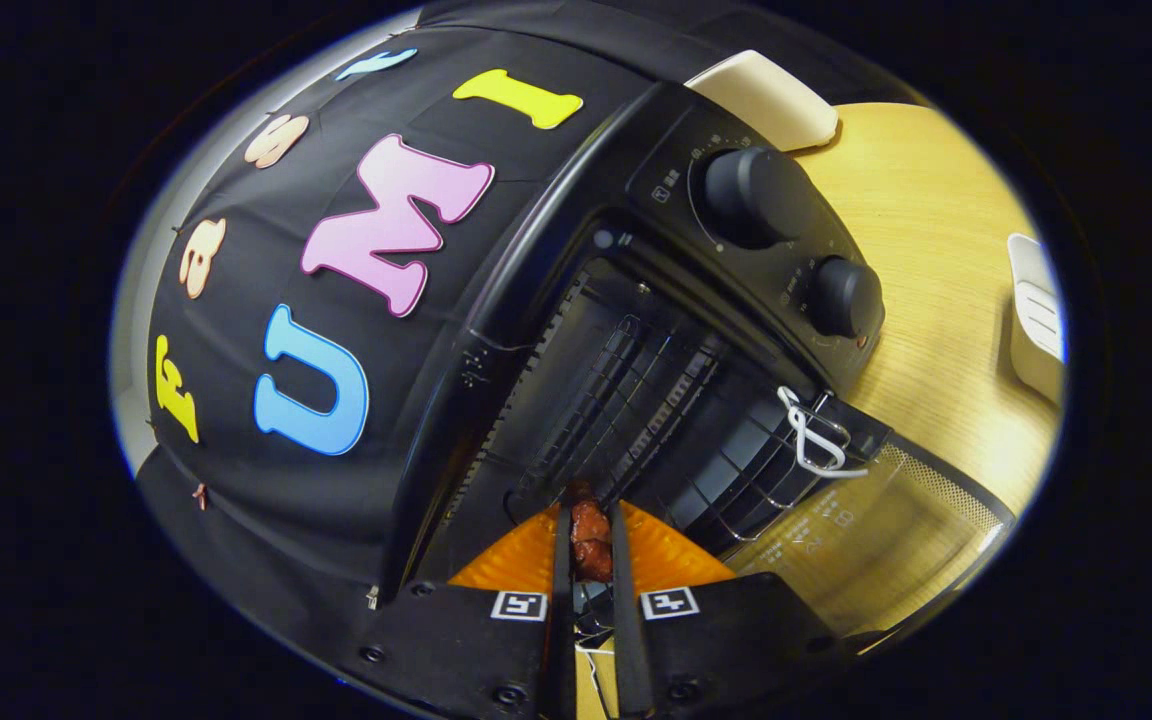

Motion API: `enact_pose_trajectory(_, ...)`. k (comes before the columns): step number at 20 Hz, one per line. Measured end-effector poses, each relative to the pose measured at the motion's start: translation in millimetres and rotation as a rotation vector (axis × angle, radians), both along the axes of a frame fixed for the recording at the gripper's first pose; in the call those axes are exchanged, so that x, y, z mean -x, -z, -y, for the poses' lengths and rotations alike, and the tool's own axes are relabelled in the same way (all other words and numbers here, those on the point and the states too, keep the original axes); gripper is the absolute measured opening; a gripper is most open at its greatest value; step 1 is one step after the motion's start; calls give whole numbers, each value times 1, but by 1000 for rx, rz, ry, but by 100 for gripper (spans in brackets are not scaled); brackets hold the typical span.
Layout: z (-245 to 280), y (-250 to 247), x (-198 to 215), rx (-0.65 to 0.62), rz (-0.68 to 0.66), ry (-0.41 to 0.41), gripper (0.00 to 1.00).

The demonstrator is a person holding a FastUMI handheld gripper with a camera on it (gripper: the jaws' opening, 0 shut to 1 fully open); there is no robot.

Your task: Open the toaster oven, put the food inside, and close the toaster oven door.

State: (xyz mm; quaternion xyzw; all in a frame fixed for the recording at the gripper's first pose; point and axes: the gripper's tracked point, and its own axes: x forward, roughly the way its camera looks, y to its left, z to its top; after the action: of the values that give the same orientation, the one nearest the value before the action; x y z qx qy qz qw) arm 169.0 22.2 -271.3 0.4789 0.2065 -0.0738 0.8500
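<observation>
Clamped between both fingers of the gripper sits the food, a small reddish-brown, glossy, lumpy piece, held just at the mouth of the toaster oven. Judging by this, the step in hand is delivery: the piece should travel straight in above the wire rack, level, and be let go only once it rests on the bars. Left to right, the oven's matte black shell curves round the dark cavity, the thin metal rack gleams inside, two round ridged knobs stand on the panel, and the glass door lies folded down over the pale wood table.
</observation>
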Motion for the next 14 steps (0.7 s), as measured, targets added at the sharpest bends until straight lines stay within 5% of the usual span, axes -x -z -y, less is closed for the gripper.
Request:
enact_pose_trajectory(3,-6,5,11,19,-49,-41,40)
enact_pose_trajectory(4,-9,3,13,36,-50,-56,61)
enact_pose_trajectory(6,-9,-2,18,114,-55,-87,82)
enact_pose_trajectory(9,-11,-1,31,196,-118,-158,98)
enact_pose_trajectory(14,4,0,53,231,-178,-199,98)
